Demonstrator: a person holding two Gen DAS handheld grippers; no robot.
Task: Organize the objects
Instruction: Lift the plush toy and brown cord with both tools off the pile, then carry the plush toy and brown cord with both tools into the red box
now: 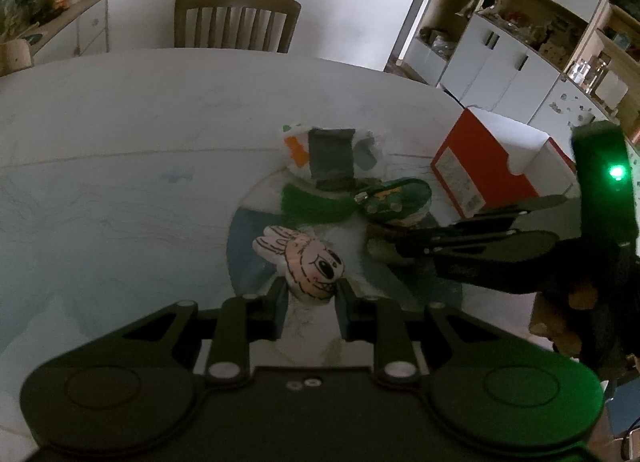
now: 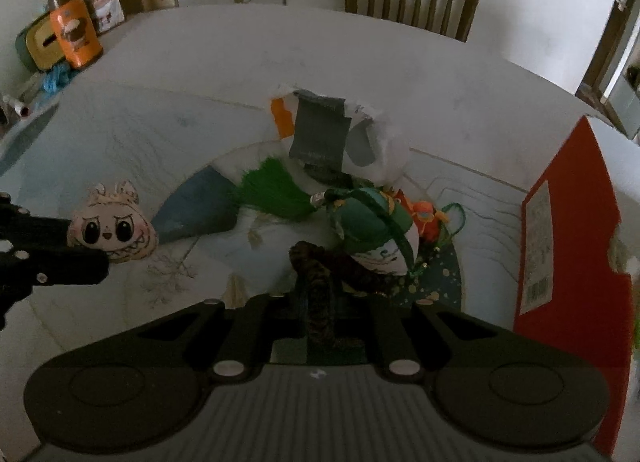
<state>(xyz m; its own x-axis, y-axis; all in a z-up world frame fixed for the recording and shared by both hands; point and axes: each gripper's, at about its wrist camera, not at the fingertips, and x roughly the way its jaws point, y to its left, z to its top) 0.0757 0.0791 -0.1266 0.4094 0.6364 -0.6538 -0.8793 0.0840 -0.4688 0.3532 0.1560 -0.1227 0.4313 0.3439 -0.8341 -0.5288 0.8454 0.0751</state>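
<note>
A pink cartoon monster-face charm is held just above the table, with my left gripper shut on its lower edge. To its right lies a pile: a green tassel, a green and white pouch, a small orange figure and a dark speckled band. My right gripper points down into the pile and is shut on the dark speckled band.
A white plastic bag with grey and orange patches lies behind the pile. A red and white box stands open at the right. An orange canister and clutter sit at the far left; a wooden chair stands behind the table.
</note>
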